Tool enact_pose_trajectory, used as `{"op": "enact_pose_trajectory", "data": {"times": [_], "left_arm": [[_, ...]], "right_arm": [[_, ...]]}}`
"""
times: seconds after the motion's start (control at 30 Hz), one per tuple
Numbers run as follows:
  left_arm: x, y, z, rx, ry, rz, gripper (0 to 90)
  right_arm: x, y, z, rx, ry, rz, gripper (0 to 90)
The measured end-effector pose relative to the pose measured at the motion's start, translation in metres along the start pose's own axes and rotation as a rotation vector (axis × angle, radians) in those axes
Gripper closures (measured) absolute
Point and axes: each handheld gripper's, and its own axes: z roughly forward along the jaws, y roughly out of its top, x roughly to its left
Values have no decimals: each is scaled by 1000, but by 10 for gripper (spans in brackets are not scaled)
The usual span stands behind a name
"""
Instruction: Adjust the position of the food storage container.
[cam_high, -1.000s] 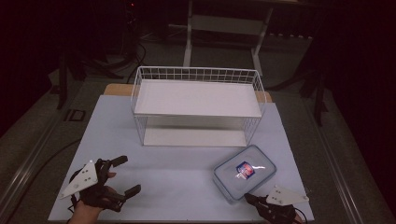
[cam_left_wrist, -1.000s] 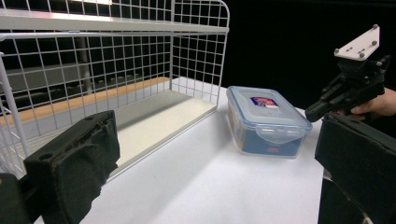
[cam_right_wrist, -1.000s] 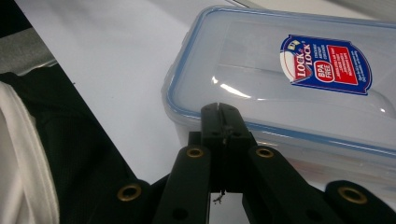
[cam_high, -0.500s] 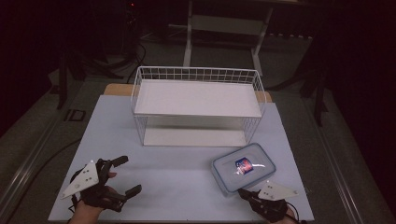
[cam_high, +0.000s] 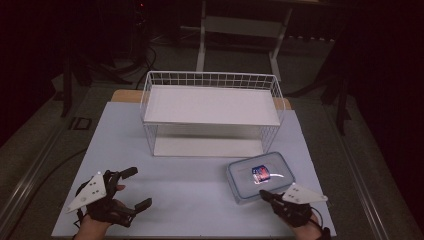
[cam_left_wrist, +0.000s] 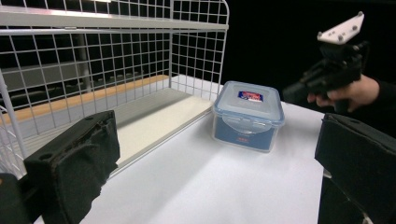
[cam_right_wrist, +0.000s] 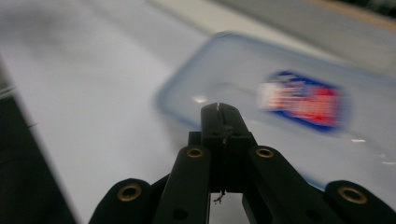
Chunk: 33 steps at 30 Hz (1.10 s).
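Note:
A clear plastic food box (cam_high: 260, 176) with a blue-edged lid and a red and blue label sits on the white table, right of centre; it also appears as the box (cam_left_wrist: 249, 114) and, blurred, as the box (cam_right_wrist: 289, 107). My right gripper (cam_high: 266, 196) is shut with nothing between its jaws, hovering at the box's near corner; in its own view the right gripper (cam_right_wrist: 220, 112) has its tips over the lid's near edge. My left gripper (cam_high: 131, 187) stands open and empty at the near left, seen as the left gripper (cam_left_wrist: 219, 154) facing the box from a distance.
A white wire rack (cam_high: 211, 111) with an upper shelf and a lower board stands at the middle back of the table (cam_high: 190, 185). Behind it runs a wooden strip. Dark floor surrounds the table.
My right gripper has moved left and slightly forward along the box's near side, toward its near left corner. The left gripper and the box stay where they were.

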Motion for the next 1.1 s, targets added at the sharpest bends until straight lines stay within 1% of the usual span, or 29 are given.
{"op": "enact_pose_trajectory", "data": {"times": [0.03,0.07,0.1,0.13,0.2,0.27,0.33,0.4,0.47,0.57,0.63,0.67,0.73,0.77,0.9,0.97,1.1], "left_arm": [[0,0,0,0,0,0,0],[0,0,0,0,0,0,0],[0,0,0,1,0,3,0],[0,0,0,1,0,4,0],[-1,0,0,2,1,4,0],[-1,0,1,2,2,3,0],[-1,0,0,2,3,2,0],[0,0,0,1,4,2,0],[0,0,1,2,4,0,0],[0,0,1,7,3,1,0],[0,0,1,5,2,1,0],[0,0,1,5,2,1,0],[0,0,1,7,4,1,0],[0,-1,2,10,6,1,0],[0,0,2,13,2,4,0],[-1,0,2,10,1,2,0],[-1,0,3,10,-2,2,0]], "right_arm": [[-8,0,-7,-8,-45,12,900],[-8,0,-7,-8,-45,12,900],[-14,-1,-10,-14,-68,18,900],[-30,-4,-19,-20,-143,32,900],[-44,-9,-23,-17,-192,55,900],[-57,-13,-25,-24,-214,70,900],[-69,-17,-26,-22,-248,84,900],[-79,-21,-25,-5,-289,94,900],[-87,-26,-23,16,-314,108,900],[-95,-32,-18,44,-330,125,900],[-98,-36,-15,49,-319,147,900],[-98,-37,-14,51,-315,149,900],[-96,-38,-12,52,-295,148,900],[-95,-37,-11,54,-310,137,900],[-93,-37,-12,46,-305,154,900],[-91,-36,-12,44,-288,157,900],[-82,-35,-8,48,-252,142,900]]}}
